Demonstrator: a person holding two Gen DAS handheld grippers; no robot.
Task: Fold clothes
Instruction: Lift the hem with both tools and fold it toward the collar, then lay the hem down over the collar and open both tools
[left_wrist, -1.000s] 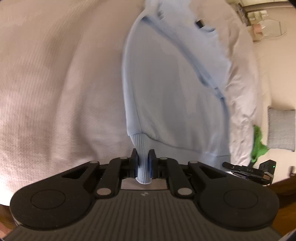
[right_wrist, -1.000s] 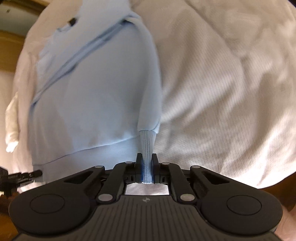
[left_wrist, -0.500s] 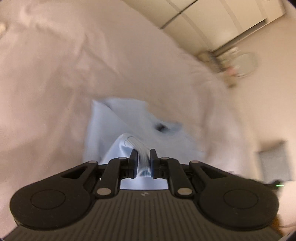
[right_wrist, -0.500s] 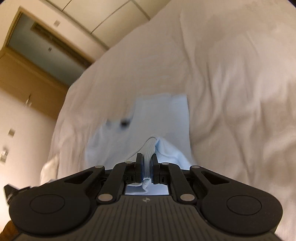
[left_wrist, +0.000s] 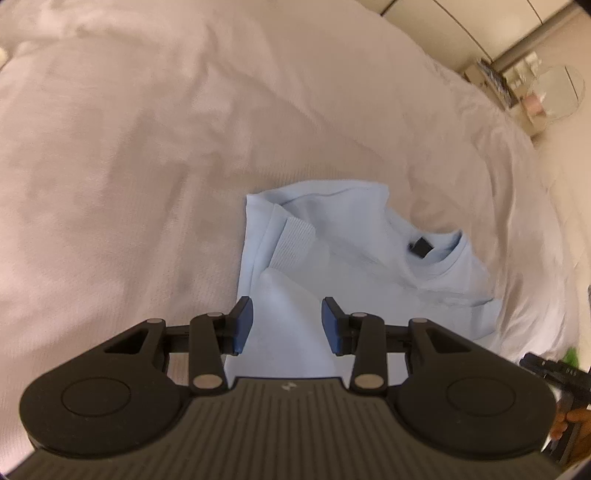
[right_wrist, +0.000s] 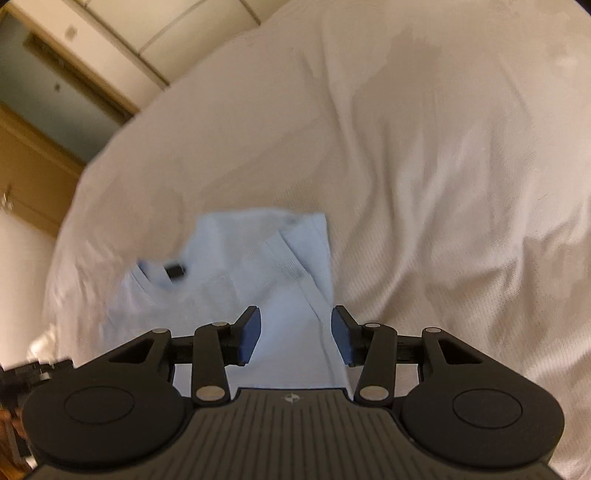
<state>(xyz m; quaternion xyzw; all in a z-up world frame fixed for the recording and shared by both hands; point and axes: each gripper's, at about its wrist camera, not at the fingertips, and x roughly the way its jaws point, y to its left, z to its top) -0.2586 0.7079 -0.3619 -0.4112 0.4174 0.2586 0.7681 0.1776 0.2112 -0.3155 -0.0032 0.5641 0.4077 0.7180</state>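
A light blue sweatshirt (left_wrist: 354, 258) lies folded over on the white bedspread (left_wrist: 129, 166), collar with a dark label (left_wrist: 419, 246) facing up, a ribbed cuff (left_wrist: 293, 242) on top. My left gripper (left_wrist: 287, 323) hovers over its near left edge, jaws opening, pads apart and pressing on nothing. In the right wrist view the same sweatshirt (right_wrist: 236, 266) is blurred. My right gripper (right_wrist: 296, 334) hangs over its near right edge, jaws opening, cloth beneath but not pinched.
The white bedspread (right_wrist: 443, 166) spreads wide around the garment. Cabinets and a wooden door (right_wrist: 44, 122) stand beyond the bed. A glass side table with small items (left_wrist: 532, 92) is far right. The other gripper's tip (left_wrist: 554, 369) shows at the left view's right edge.
Both grippers carried the sweatshirt's hem forward over the garment, then let the ribbed fabric go. Their jaws have parted and the sweatshirt now lies doubled on the bed.
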